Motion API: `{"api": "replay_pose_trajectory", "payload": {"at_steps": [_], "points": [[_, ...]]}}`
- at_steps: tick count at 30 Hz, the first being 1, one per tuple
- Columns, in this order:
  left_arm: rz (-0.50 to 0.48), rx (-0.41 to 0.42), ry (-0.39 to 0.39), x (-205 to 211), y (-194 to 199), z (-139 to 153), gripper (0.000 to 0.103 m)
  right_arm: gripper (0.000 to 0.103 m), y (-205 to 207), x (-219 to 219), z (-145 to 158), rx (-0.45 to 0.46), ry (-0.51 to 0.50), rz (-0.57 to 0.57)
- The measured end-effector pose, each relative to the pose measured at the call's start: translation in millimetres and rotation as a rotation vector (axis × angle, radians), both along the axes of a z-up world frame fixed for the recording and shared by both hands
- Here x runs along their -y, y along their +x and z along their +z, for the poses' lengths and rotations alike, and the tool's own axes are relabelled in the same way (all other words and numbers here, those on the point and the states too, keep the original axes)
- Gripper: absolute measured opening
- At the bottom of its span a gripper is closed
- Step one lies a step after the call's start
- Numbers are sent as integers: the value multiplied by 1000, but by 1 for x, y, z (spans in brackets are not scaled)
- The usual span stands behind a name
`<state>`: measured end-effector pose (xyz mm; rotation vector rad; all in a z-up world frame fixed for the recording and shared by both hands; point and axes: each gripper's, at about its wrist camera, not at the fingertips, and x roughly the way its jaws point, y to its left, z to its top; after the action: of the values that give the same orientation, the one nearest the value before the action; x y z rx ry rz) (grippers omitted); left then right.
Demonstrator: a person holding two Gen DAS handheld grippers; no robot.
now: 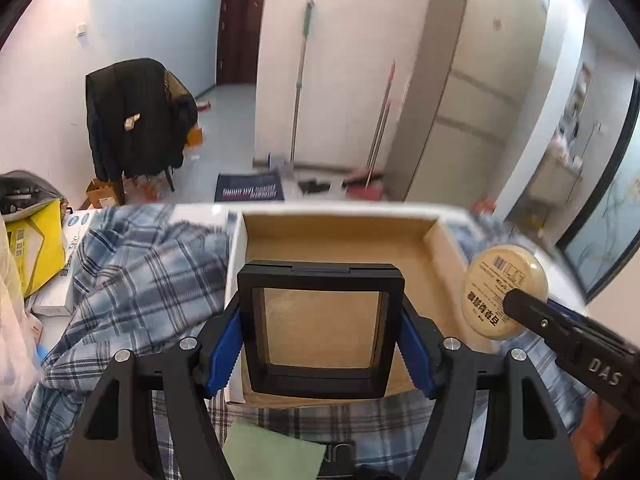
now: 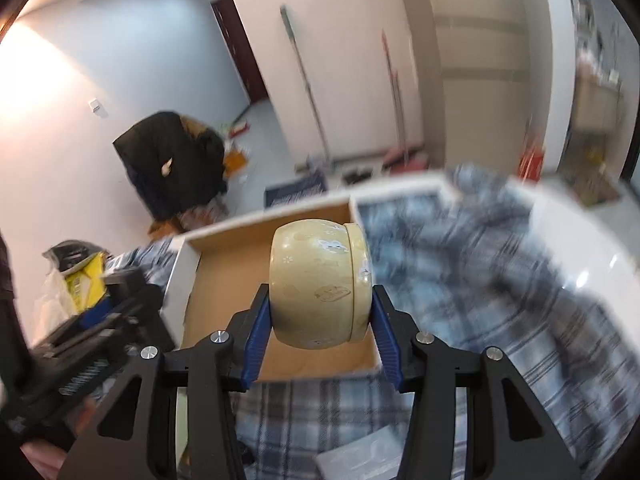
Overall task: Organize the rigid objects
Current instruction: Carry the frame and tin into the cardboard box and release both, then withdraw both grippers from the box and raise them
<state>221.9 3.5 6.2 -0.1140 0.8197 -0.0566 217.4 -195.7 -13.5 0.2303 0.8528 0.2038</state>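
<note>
My left gripper (image 1: 320, 344) is shut on a black square display frame (image 1: 320, 376) with a clear window, held above an open cardboard box (image 1: 340, 232) with white outer walls. The blue pads (image 1: 224, 356) press on the frame's two sides. My right gripper (image 2: 318, 320) is shut on a round cream tin (image 2: 316, 284), turned on its side over the same box (image 2: 224, 296). In the left wrist view that tin (image 1: 496, 280) shows its labelled bottom at the box's right wall. In the right wrist view the left gripper's black body (image 2: 100, 320) shows at the left, blurred.
A blue plaid cloth (image 1: 140, 280) covers the white table around the box. Yellow packaging (image 1: 36, 252) and plastic bags lie at the left. Behind the table are a chair with a dark jacket (image 1: 132, 120), a mop (image 1: 300, 80), a doormat (image 1: 248, 192) and a tall cabinet (image 1: 472, 92).
</note>
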Motion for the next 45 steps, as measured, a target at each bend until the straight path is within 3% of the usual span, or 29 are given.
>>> {"api": "replay_pose_trajectory", "payload": {"at_steps": [4,8,12,26,31,35,38,41,45], "points": [[17,-65,33,2,8,-20,72,47,4,-9,-14,-20,-101,-4],[24,-83,91,3,12,-37,72,47,4,-9,-18,-36,-92,16],[15,-129,88,0,17,-53,72,47,10,-7,-26,-53,-115,12],[15,-173,128,5,20,-65,72,47,15,-7,-34,-57,-142,35],[5,-187,105,6,20,-64,72,47,15,-7,-33,-58,-148,37],[-1,-161,99,7,18,-57,85,47,15,-9,-34,-51,-163,39],[-11,-143,83,8,14,-48,85,49,15,-9,-34,-49,-171,37],[2,-80,79,8,7,-33,85,56,16,-6,-32,-42,-173,30],[17,31,39,2,-6,-4,85,73,14,-6,-20,-4,-179,53]]}}
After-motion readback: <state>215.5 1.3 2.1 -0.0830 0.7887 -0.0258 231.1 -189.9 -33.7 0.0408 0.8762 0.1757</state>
